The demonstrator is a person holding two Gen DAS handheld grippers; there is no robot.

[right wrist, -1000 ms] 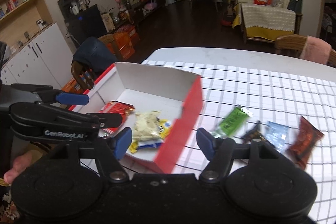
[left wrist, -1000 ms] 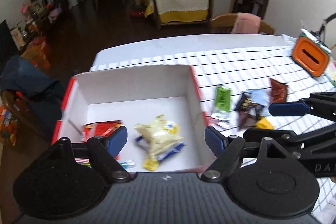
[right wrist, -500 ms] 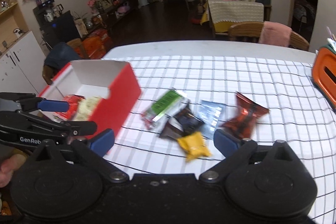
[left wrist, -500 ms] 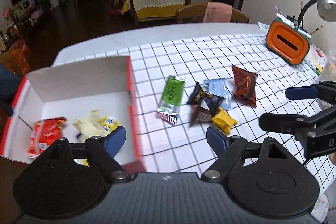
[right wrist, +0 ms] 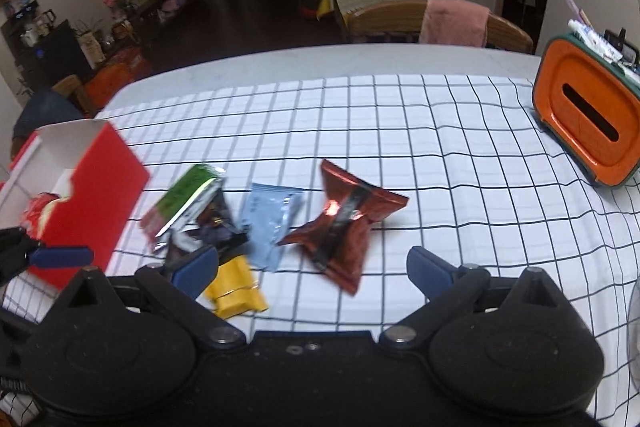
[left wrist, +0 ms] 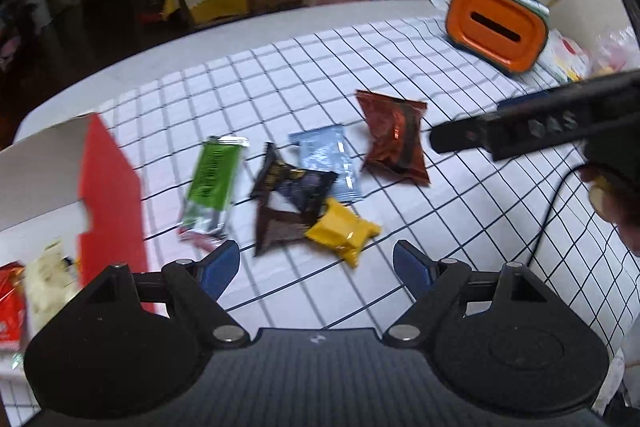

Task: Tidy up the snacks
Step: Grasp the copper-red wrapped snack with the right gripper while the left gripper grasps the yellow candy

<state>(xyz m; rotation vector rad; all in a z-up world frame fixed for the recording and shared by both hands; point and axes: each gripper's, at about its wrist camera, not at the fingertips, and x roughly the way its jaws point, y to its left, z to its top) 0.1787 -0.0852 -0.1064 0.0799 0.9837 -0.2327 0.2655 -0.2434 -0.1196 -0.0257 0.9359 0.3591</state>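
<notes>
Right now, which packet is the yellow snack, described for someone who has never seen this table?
On the checked tablecloth, right of the red box, lies a cluster of wrappers. The yellow snack is its nearest member, partly over a dark brown wrapper; it is the only plain yellow, pillow-shaped one.

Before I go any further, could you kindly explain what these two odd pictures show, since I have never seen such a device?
There is no robot here. A person holds a hand tool in each hand, each with two blue-tipped fingers and a wide-angle camera looking forward along them. One picture comes from the left gripper, the other from the right gripper, so the black shape at the bottom of each is the tool itself.

Both stand open and hold nothing.

On the checked tablecloth lies a loose pile of snacks: a green packet, a light blue packet, a reddish-brown packet, a yellow packet and dark wrappers. To the left stands a red and white box with some snacks already inside. An orange container sits far right.
</notes>
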